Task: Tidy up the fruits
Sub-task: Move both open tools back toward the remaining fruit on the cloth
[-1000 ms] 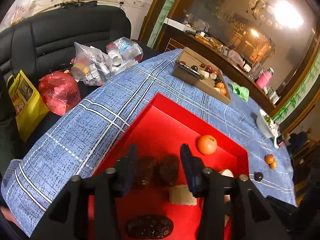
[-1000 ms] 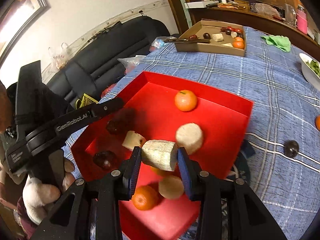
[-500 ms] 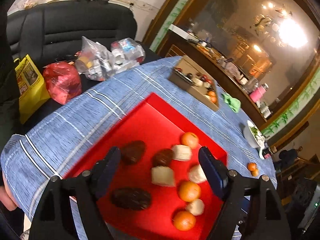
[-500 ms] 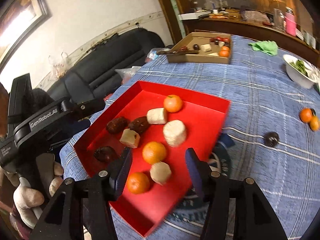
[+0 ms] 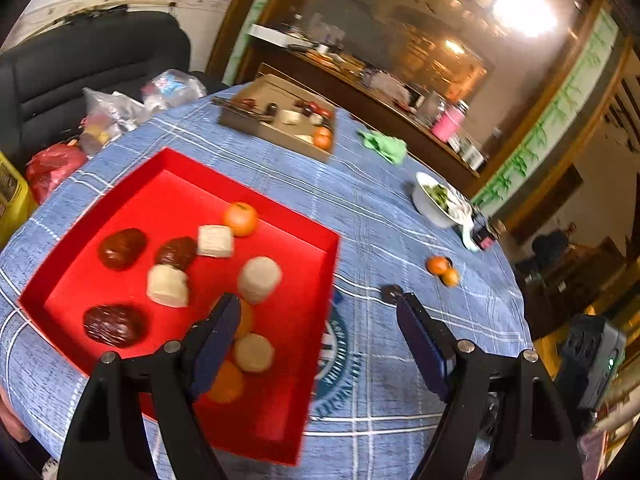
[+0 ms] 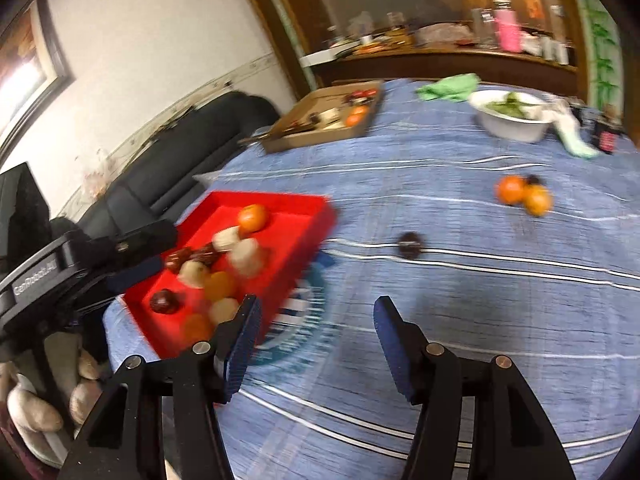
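A red tray [image 5: 172, 158] on the blue checked tablecloth holds dark dates [image 5: 122, 242], pale cut chunks [image 5: 259, 279] and oranges [image 5: 240, 218]. My left gripper [image 5: 317, 299] hangs open above the tray's right rim, with nothing between its fingers. My right gripper [image 6: 317, 300] hovers over bare cloth to the right of the tray [image 6: 316, 210]; its jaws are opening and hold nothing. Two loose oranges [image 6: 511, 190] and a dark fruit [image 6: 410, 244] lie on the cloth beyond it. A gloved hand [image 6: 36, 412] at the left holds the other gripper.
A cardboard box [image 5: 276, 128] with more fruit stands at the table's far side. A green cloth [image 5: 382, 146] and a white bowl of greens [image 5: 434, 204] lie to the right. A black sofa with plastic bags [image 5: 116, 108] is beyond the left edge.
The right gripper let go of a pale chunk, which now lies in the tray. The left gripper opened from around the dates. Both pulled back and swung right.
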`<state>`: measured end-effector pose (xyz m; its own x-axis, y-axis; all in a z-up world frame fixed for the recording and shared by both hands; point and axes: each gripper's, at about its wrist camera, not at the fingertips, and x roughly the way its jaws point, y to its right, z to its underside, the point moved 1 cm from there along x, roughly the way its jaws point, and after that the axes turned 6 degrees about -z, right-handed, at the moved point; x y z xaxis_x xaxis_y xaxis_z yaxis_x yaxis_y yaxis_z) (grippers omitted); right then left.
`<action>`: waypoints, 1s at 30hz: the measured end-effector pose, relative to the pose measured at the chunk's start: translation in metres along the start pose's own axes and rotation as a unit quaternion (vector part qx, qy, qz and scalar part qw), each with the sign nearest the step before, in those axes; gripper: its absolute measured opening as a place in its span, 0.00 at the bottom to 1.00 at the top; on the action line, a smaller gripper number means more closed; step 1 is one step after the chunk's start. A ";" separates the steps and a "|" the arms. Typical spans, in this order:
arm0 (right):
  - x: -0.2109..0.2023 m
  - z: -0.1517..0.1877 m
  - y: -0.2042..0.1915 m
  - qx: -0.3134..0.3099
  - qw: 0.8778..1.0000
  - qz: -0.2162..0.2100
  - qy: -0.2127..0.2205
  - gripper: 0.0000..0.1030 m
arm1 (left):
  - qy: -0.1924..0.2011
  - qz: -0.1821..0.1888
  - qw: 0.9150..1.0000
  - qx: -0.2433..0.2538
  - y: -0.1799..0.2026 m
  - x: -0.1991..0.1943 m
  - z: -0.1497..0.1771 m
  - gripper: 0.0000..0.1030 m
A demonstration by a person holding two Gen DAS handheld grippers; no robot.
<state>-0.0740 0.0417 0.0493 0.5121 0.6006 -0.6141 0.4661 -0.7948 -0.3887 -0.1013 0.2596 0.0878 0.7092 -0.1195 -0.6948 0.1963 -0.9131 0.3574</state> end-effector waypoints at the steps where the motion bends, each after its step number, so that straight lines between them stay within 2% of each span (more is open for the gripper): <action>1: -0.007 0.001 0.010 0.006 1.000 0.010 0.003 0.62 | 0.000 0.001 1.000 0.001 0.003 0.000 0.001 0.77; 6: -0.046 0.002 0.070 0.049 0.996 0.068 0.021 0.62 | -0.005 0.012 1.000 -0.017 0.010 0.006 0.006 0.77; 9: -0.066 0.005 0.107 0.073 0.990 0.112 0.032 0.64 | -0.044 0.026 0.999 -0.011 0.021 0.029 0.015 0.77; 12: -0.067 -0.001 0.136 0.092 0.986 0.139 0.031 0.63 | -0.071 0.038 0.997 0.008 0.036 0.045 0.025 0.77; 18: -0.038 -0.035 0.161 0.090 0.983 0.156 0.032 0.63 | -0.081 0.046 0.994 0.057 0.061 0.058 0.038 0.77; 20: -0.021 -0.050 0.165 0.077 0.983 0.166 0.030 0.63 | -0.081 0.045 0.993 0.074 0.069 0.062 0.039 0.69; 22: 0.001 -0.061 0.168 0.063 0.982 0.178 0.017 0.63 | -0.086 0.039 0.991 0.092 0.076 0.067 0.038 0.55; 25: 0.029 -0.072 0.180 0.058 0.980 0.189 -0.002 0.63 | -0.082 0.018 0.989 0.120 0.086 0.074 0.035 0.53; 30: 0.051 -0.078 0.188 0.049 0.980 0.191 -0.012 0.63 | -0.077 -0.009 0.983 0.167 0.105 0.094 0.032 0.53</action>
<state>0.0956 -0.0701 -0.0018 0.6189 0.2555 -0.7428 0.1714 -0.9668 -0.1897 -0.0359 0.1398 0.0405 0.5922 -0.1364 -0.7941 -0.0434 -0.9895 0.1376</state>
